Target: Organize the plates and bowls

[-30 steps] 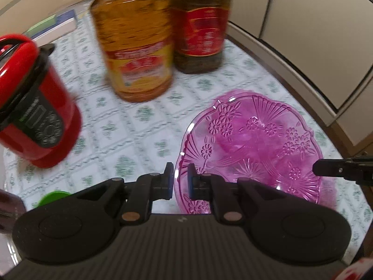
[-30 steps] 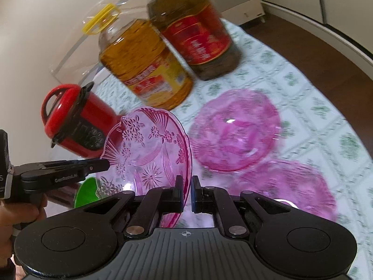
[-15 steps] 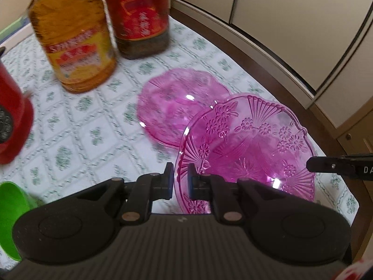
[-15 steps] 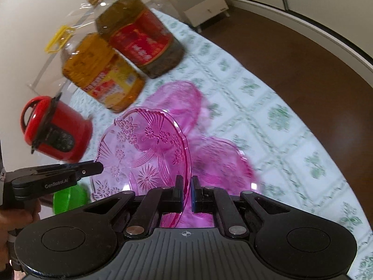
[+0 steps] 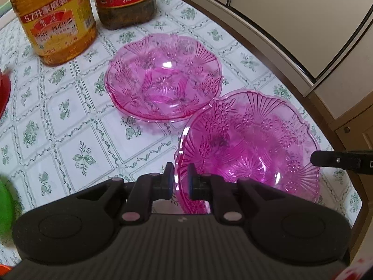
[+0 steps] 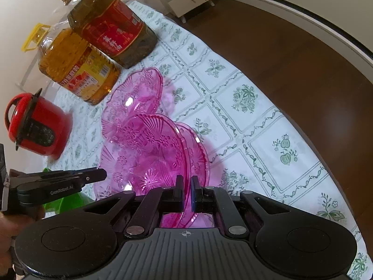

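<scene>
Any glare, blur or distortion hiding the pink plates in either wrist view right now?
Left wrist: sharp; small glare spots on the flat pink plate, held plate clear. Right wrist: fisheye bends the table edge; red cooker slightly blurred, plates readable.

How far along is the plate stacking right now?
Nothing looks stacked yet. In hand: both grippers, left gripper and right gripper, clamp the held pink plate, tilted above a second plate. Left: set it down, then the third plate beside it.

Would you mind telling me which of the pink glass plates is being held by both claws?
The tilted plate, nearest the cameras, gripped at opposite rims; the plate beside the oil bottles lies flat and untouched.
</scene>
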{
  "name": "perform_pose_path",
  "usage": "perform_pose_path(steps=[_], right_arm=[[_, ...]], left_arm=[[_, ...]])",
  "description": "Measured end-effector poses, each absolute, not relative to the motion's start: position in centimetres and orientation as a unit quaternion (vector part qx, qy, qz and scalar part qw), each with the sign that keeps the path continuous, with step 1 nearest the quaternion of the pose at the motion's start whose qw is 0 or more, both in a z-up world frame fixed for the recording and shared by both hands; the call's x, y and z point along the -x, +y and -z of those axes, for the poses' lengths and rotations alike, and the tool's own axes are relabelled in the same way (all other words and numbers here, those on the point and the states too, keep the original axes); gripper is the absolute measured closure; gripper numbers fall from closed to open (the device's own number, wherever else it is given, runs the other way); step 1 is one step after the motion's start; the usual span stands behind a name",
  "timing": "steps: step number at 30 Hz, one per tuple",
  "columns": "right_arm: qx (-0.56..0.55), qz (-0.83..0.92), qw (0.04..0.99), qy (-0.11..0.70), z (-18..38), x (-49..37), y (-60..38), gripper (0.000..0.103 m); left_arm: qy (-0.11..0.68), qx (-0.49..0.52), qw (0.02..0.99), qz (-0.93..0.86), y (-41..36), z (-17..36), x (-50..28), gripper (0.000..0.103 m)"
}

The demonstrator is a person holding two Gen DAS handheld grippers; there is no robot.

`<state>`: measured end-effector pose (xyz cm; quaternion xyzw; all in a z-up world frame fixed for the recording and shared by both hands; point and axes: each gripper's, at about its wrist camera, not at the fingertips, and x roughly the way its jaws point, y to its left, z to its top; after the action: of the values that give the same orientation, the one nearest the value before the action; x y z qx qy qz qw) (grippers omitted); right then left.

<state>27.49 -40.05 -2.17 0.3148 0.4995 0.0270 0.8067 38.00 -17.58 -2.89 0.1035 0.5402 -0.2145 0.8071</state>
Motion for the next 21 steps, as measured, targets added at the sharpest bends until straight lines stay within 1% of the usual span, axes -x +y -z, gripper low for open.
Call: perform_pose_path(steps=[6, 11, 21], right_arm=[[-0.307, -0.022, 0.807, 0.504, 3.1, -27.8, -40.2, 0.097], [-0.306, -0.021, 0.805, 0.509, 3.7, -28.0, -40.3, 0.097], [-0.309, -0.024, 0.806, 0.504, 4.1, -28.0, -40.3, 0.097]], left_arm=[[0.546, -0.105, 0.804, 0.212, -18.0, 3.7, -38.2, 0.093], [0.539, -0.131, 0.804, 0.214, -18.5, 3.9, -38.0, 0.093], [0.541, -0.126, 0.804, 0.212, -18.2, 4.6, -38.4, 0.093]])
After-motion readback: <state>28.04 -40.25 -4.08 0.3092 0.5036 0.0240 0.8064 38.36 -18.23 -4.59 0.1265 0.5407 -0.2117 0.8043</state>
